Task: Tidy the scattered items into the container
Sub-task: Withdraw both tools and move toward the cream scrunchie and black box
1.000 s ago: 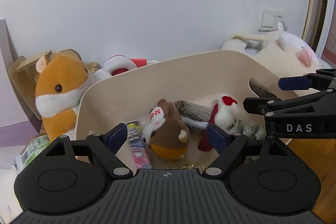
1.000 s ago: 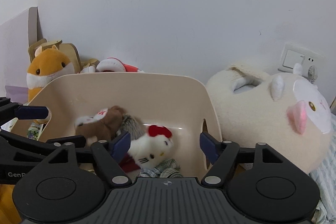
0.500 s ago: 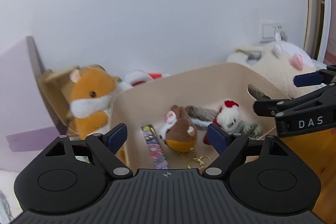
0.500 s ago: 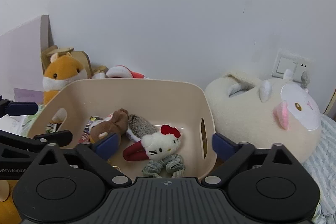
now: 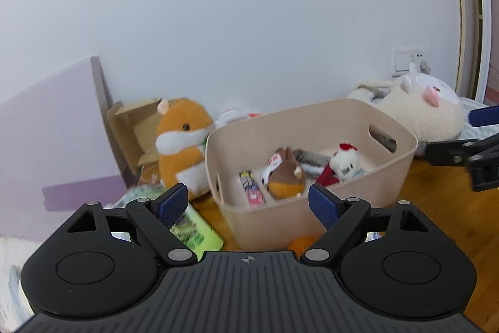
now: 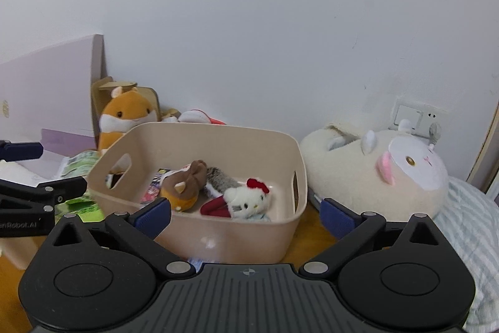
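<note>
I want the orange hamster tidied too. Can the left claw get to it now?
Probably yes. The left claw is open and empty, and the hamster sits beside the bin, outside it, with nothing in front except a green packet lying low on the floor.

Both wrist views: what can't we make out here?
- Orange item, left wrist view: hidden behind the bin and the left gripper; what it is unclear.
- Green packet, left wrist view: print blurred, half covered by a finger.
- Packet in the bin, right wrist view: mostly hidden by the brown plush.
</note>
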A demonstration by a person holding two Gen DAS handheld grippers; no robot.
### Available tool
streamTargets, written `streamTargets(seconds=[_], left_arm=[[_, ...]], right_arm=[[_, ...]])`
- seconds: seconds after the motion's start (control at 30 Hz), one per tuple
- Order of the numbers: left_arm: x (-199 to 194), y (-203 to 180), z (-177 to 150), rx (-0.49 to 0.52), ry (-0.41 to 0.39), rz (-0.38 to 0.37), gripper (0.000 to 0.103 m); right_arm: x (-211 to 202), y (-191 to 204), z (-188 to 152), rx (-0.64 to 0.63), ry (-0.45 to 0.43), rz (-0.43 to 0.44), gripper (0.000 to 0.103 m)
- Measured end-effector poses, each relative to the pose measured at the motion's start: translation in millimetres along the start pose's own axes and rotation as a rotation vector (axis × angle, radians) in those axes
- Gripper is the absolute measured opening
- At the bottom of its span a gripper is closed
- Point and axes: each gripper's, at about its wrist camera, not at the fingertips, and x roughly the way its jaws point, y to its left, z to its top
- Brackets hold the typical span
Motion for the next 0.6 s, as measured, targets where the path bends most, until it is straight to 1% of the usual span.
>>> streamTargets(seconds=[0.1, 0.2, 0.33, 0.4, 0.5, 0.6], left_arm=[[-14, 0, -13, -0.005, 0.017, -0.002, 0.086], [-26, -3, -28, 0.003, 0.027, -0.004, 0.086], [-37, -10, -51, -0.005, 0.087, -0.005, 0.086], [-43, -14, -65, -0.009, 0.105, 0.006, 0.086], [-51, -17, -83, -0.033, 0.129, -0.016, 0.086], [-56, -19, -98, -0.053, 0.158, -0.033, 0.086]], right_arm=[[-21, -3, -13, 0.020, -0.007, 0.021, 0.103], [-39, -6, -25, 0.020, 0.001, 0.025, 0.103], [-60, -13, -42, 0.047, 0.015, 0.034, 0.103], [-68, -16, -51, 0.053, 0.028, 0.039, 0.103], [-79, -20, -66, 0.059, 0.045, 0.037, 0.103], [-87, -20, -81, 0.050, 0.056, 0.012, 0.103]])
